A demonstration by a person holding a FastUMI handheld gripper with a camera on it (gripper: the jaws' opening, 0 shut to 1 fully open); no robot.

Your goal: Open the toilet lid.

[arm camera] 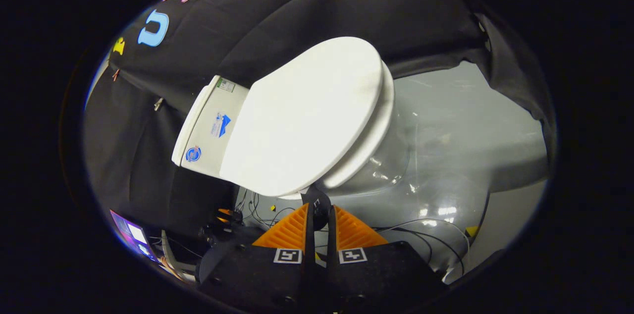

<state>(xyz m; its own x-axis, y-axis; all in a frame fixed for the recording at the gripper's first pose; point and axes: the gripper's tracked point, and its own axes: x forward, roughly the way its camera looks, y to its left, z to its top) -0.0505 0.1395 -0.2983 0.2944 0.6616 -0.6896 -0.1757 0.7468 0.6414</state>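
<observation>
Just ahead of the fingertips, the toilet lid (307, 116) lies down over the seat (369, 128), its rim touching or nearly touching them. The hand-held gripper (317, 205) is narrowed to a slit, holding nothing. Best to hook the tips under the rim, then lift toward the tank (210, 123).

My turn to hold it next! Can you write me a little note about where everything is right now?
Tool: fingers almost together, tips at the lid's front edge; whether they pinch it, I cannot tell.
Toilet lid: partly lifted off the seat, with the tank behind it.
Done: lid has started up.
Left: swing it fully open toward the tank.
</observation>
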